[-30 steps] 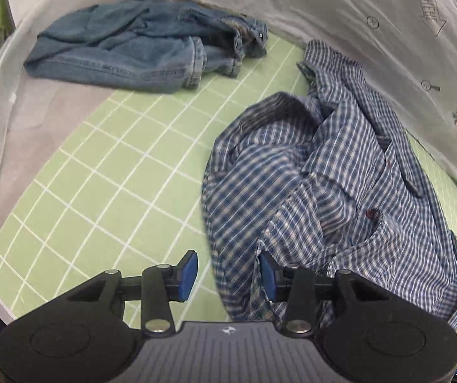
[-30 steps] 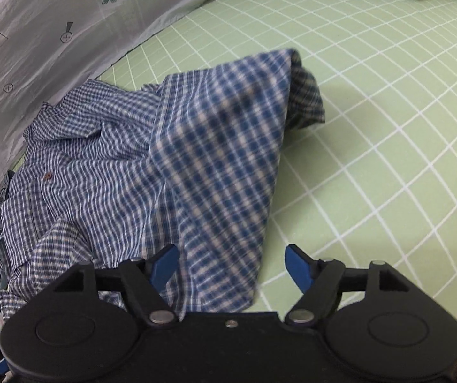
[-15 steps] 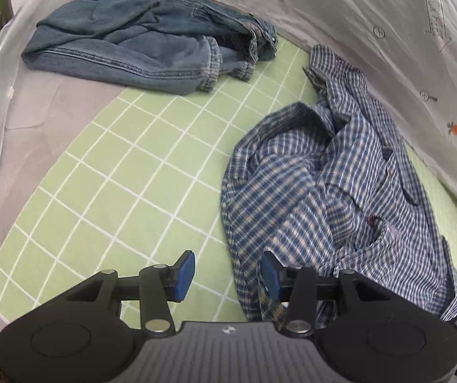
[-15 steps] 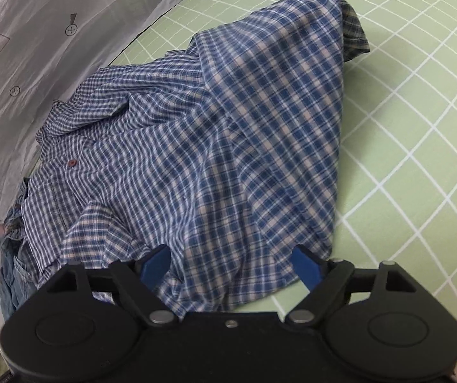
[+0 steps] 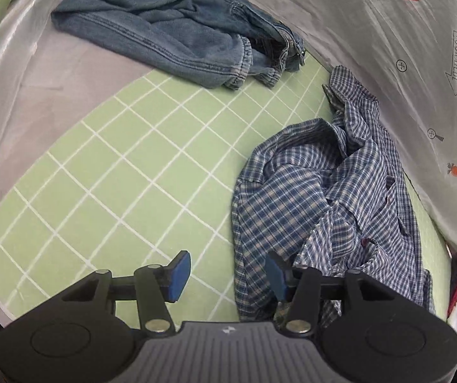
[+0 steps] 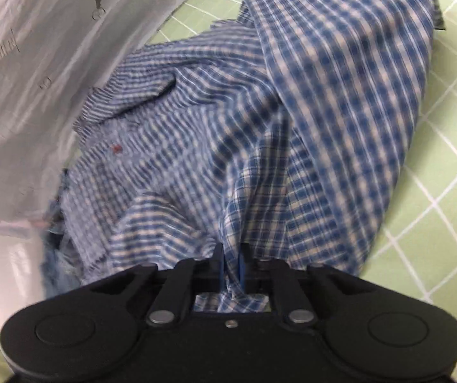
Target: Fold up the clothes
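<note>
The folding has barely begun. The blue plaid shirt (image 5: 330, 191) lies crumpled on the green gridded mat (image 5: 116, 166), bunched toward the right side close under a white plastic sheet (image 5: 372, 32) printed with carrots; no clean fold shows anywhere in it, and its sleeves and collar cannot be told apart in the heap. At the far left a pair of jeans (image 5: 171, 28) sits in a loose pile, partly on the mat and partly on the pale desk (image 5: 52, 95) beyond it, untouched as far as can be judged.

The right gripper (image 6: 231, 266) is closing on the near edge of the shirt: a pinch of plaid cloth is squeezed between its blue pads, the jaws nearly together. The left gripper (image 5: 225, 274) hovers just beside the shirt's near left edge, about half open and opening; its right pad sits at the hem, with mostly bare mat between the pads, and it grips nothing.

Judging from this, what remains is nearly everything: take a second hold, spread the shirt flat, fold it, then deal with the jeans.
</note>
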